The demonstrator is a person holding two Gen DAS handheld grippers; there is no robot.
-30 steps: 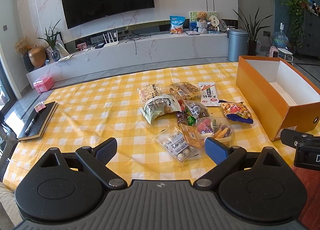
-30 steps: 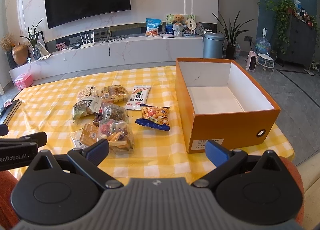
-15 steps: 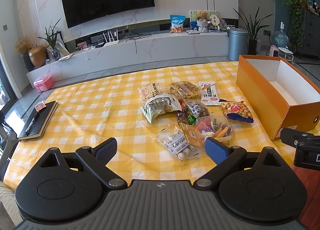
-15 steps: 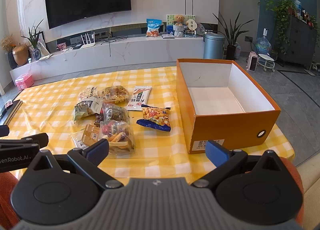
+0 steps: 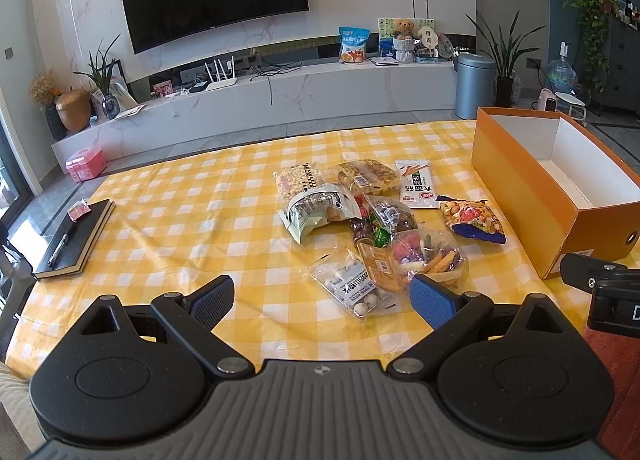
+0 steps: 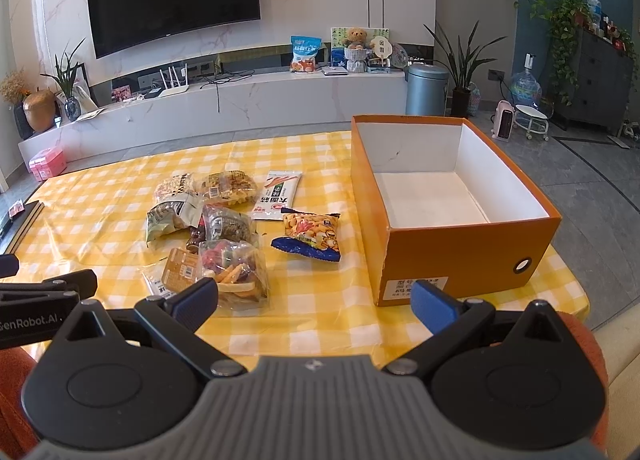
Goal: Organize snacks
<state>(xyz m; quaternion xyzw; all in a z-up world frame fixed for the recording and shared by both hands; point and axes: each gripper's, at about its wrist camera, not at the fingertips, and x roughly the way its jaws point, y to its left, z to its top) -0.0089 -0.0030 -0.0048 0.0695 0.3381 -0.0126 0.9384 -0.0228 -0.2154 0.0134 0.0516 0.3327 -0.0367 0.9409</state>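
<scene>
Several snack packets lie in a loose pile (image 5: 360, 220) on the yellow checked tablecloth (image 5: 180, 220); the pile also shows in the right wrist view (image 6: 224, 228). An empty orange box (image 6: 460, 256) with a white inside stands to their right; it also shows in the left wrist view (image 5: 532, 196). A blue-and-yellow chip bag (image 6: 310, 234) lies nearest the box. My left gripper (image 5: 322, 298) is open and empty, near the table's front edge before a clear candy bag (image 5: 352, 286). My right gripper (image 6: 316, 300) is open and empty, before the gap between snacks and box.
A black notebook with a pen (image 5: 74, 238) lies at the table's left edge. Beyond the table are a white TV bench (image 5: 260, 100), a grey bin (image 5: 474, 84) and potted plants. The right gripper's body (image 5: 608, 292) shows at the left wrist view's right edge.
Both grippers have drifted very slightly; the scene has shifted a little in each view. Nothing was taken hold of or moved on the table.
</scene>
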